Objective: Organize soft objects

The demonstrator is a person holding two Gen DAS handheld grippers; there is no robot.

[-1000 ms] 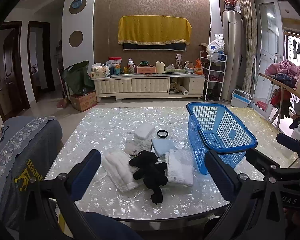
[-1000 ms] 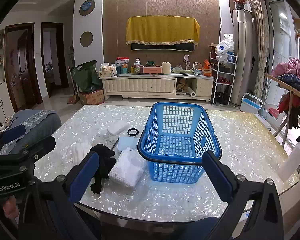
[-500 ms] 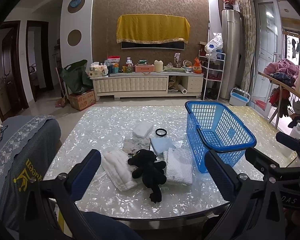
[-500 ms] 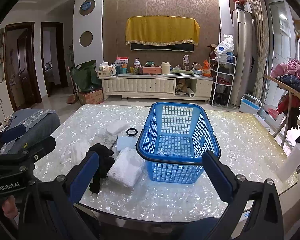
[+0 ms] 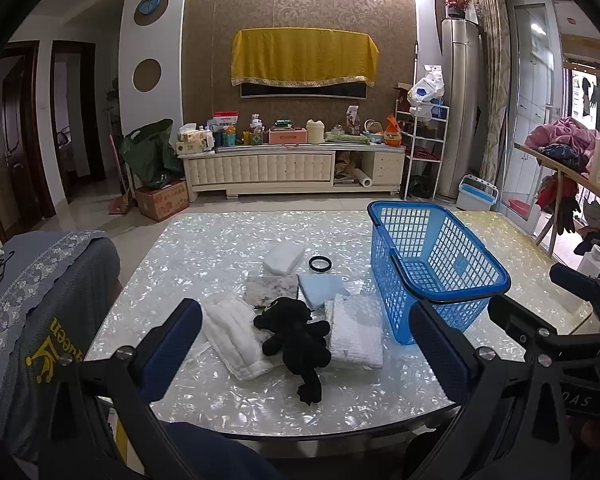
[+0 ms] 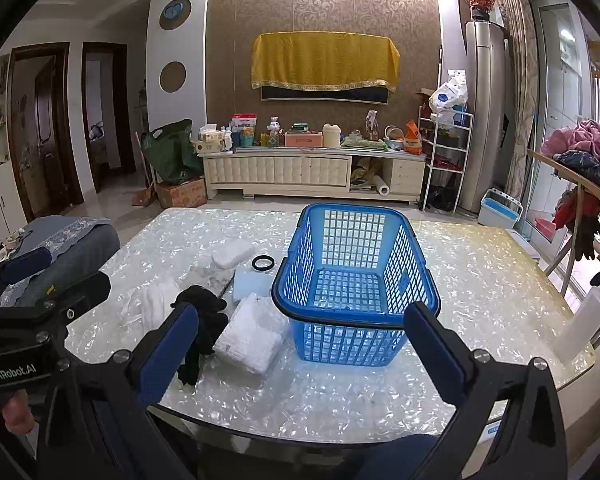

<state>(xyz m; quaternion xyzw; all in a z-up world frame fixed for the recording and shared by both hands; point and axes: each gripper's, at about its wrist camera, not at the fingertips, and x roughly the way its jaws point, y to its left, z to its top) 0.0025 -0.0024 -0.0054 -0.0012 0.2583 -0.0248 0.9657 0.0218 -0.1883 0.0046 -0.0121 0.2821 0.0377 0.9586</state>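
Note:
A black plush toy (image 5: pixel 296 336) (image 6: pixel 202 308) lies on the pearly table (image 5: pixel 220 248), between a white folded cloth (image 5: pixel 236 332) and a white folded towel (image 5: pixel 354 334) (image 6: pixel 252 338). Behind them lie a grey speckled cloth (image 5: pixel 270 288), a light blue sponge (image 5: pixel 320 290) (image 6: pixel 252 282) and a white sponge (image 5: pixel 284 260) (image 6: pixel 234 252). An empty blue basket (image 5: pixel 396 280) (image 6: pixel 348 340) stands right of the pile. My left gripper (image 5: pixel 303 316) hovers open before the plush toy. My right gripper (image 6: pixel 300 316) hovers open before the basket. Neither holds anything.
A black ring (image 5: pixel 320 264) (image 6: pixel 263 263) lies beside the white sponge. A chair with a grey cover (image 5: pixel 40 300) stands at the table's left. A white bottle (image 6: pixel 584 316) stands at the right edge. A clothes-laden rack (image 6: pixel 580 160) is further right.
Both views have shifted only slightly. Nothing on the table has moved, and both grippers stay open.

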